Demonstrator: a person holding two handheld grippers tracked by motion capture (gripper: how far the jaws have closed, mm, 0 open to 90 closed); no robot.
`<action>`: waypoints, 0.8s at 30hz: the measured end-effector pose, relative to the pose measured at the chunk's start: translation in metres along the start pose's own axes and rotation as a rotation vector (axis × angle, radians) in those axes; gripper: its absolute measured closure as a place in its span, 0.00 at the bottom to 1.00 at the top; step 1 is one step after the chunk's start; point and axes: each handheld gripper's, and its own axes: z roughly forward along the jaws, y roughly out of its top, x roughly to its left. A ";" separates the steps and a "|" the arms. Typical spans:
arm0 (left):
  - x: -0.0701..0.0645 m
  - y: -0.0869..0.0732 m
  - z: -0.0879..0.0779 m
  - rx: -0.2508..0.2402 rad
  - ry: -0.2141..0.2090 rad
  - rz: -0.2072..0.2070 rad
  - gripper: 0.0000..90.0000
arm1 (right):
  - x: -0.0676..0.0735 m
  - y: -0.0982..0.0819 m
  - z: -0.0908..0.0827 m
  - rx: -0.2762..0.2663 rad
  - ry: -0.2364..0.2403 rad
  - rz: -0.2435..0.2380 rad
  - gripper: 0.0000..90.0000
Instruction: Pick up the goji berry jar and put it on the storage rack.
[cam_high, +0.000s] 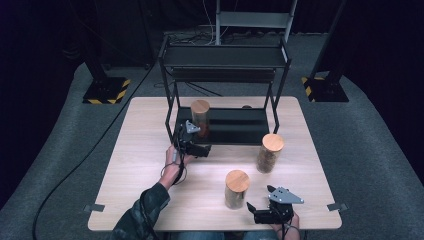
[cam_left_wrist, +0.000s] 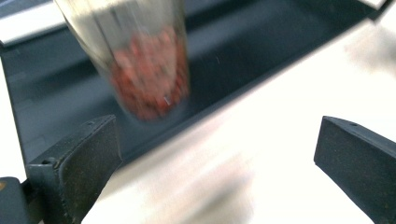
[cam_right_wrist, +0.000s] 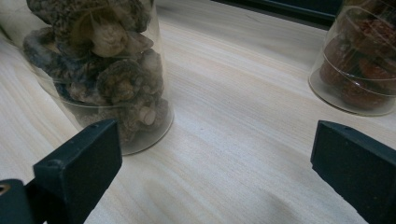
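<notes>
Glass jar (cam_high: 200, 116) of red bits on shelf (cam_high: 235, 131), unlabelled; left gripper (cam_high: 199, 148) jaws apart, right gripper (cam_high: 256, 212) jaws apart.

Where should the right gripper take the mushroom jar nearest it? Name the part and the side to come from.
Grip the mushroom jar on its straight glass wall below the wooden lid, coming level from the person's side. It stands upright and round, and the right gripper, jaws open, already sits beside its base, though slightly off to the right.

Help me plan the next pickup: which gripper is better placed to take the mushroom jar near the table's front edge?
Right. The right gripper sits open beside the mushroom jar, close ahead of its jaws. The left gripper is open by the shelf jar.
</notes>
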 end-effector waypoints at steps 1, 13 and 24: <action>-0.001 -0.005 -0.002 0.007 -0.002 0.003 0.00 | 0.000 0.000 0.000 0.000 0.000 0.000 0.01; 0.000 -0.066 -0.034 0.034 -0.002 -0.029 0.00 | 0.000 0.000 0.000 0.001 0.001 0.002 0.01; 0.012 -0.123 -0.057 0.096 0.015 -0.114 0.00 | 0.000 0.000 0.001 0.007 -0.002 0.004 0.01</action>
